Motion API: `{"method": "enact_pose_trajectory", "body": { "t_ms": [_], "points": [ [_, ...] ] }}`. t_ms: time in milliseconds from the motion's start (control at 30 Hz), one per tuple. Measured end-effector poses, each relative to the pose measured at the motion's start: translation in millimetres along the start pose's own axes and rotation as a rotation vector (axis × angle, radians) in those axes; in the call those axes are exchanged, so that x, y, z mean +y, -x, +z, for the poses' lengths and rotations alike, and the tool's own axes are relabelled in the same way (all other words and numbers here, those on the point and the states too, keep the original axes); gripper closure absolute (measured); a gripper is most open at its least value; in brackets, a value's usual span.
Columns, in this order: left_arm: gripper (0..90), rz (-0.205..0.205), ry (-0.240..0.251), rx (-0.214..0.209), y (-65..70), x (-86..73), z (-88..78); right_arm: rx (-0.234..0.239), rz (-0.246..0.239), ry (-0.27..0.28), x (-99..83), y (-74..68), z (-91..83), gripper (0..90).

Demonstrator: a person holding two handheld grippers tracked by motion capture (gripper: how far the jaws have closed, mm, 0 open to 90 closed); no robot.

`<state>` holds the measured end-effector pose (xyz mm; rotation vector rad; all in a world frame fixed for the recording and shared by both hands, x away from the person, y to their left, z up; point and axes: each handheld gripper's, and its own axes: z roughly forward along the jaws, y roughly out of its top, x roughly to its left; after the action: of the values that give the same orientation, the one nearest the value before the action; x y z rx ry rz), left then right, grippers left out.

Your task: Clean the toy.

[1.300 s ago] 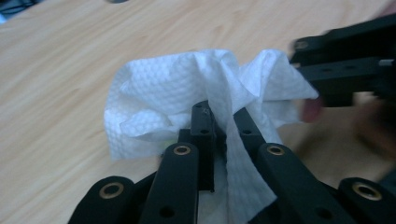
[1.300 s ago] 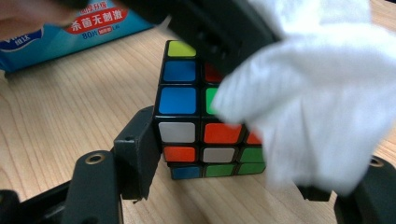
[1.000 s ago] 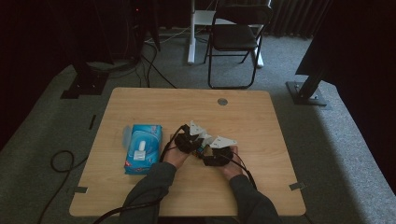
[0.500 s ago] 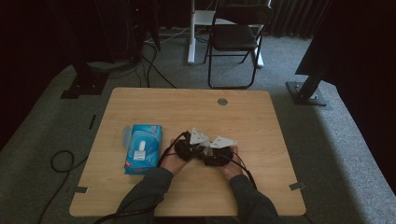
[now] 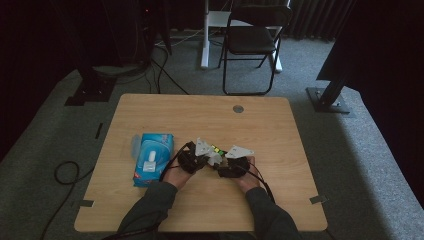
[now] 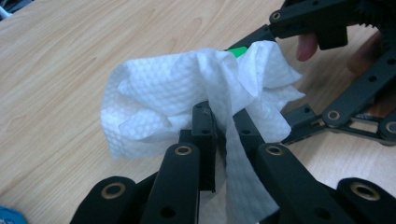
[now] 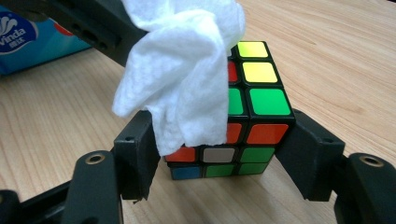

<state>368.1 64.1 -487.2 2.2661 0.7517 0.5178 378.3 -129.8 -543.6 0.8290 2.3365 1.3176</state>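
Right gripper view: right gripper (image 7: 219,154) is clamping a puzzle cube (image 7: 252,112); left gripper (image 6: 222,126) is pinching a white wipe (image 6: 187,102) against it.

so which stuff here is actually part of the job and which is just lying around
In use:
- white wipe, pinched in the left gripper and draped over the cube
- puzzle cube, clamped between the right gripper jaws
- blue wipes pack, likely the wipe's source

Just around:
- folding chair beyond the table
- floor cables
- black stand bases on the carpet
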Motion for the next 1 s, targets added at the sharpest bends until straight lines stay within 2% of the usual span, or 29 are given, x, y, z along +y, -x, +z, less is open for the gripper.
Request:
{"method": "enact_pose_trajectory", "body": {
  "t_ms": [33,133,233,367,433,467,567,633,767,867,1000],
  "points": [
    [83.7,0.001,0.003,0.009,-0.5,1.1,1.0,-0.004,0.002,0.0,0.0,0.2,0.0,34.3],
    [83.4,-0.036,0.015,0.025,-6.3,4.7,4.4,-0.011,0.006,0.002,-0.1,1.0,0.0,34.4],
    [83.4,-0.066,0.02,0.022,-10.6,8.9,10.0,-0.005,-0.005,0.002,-0.1,0.6,0.1,34.3],
    [83.3,-0.032,0.012,0.04,-3.3,18.2,17.7,0.007,-0.013,0.0,0.0,0.4,0.1,34.3],
    [83.3,-0.03,0.023,0.018,1.3,19.8,19.1,0.009,-0.016,0.0,0.0,-0.4,0.1,34.3],
    [83.3,-0.012,0.023,0.011,3.9,19.9,18.8,0.01,-0.015,0.0,0.0,-0.4,0.1,34.3],
    [83.4,-0.011,0.017,0.02,3.0,17.6,15.6,0.016,-0.017,0.0,-0.3,-0.7,-0.3,34.3],
    [83.4,-0.032,0.006,0.049,-3.2,14.4,12.4,0.017,-0.016,-0.001,-0.3,-0.6,-0.3,34.3],
    [83.4,-0.12,-0.012,0.105,-17.5,4.6,8.1,0.019,-0.017,-0.001,-0.3,-0.5,-0.4,34.2],
    [83.3,-0.189,-0.047,0.121,-22.6,-1.3,12.4,0.023,-0.02,-0.002,-0.3,0.1,-0.5,34.2],
    [83.6,-0.179,-0.088,0.12,-17.6,-0.4,18.0,0.038,-0.019,-0.004,-0.5,0.6,-0.9,34.0]
  ]
}}
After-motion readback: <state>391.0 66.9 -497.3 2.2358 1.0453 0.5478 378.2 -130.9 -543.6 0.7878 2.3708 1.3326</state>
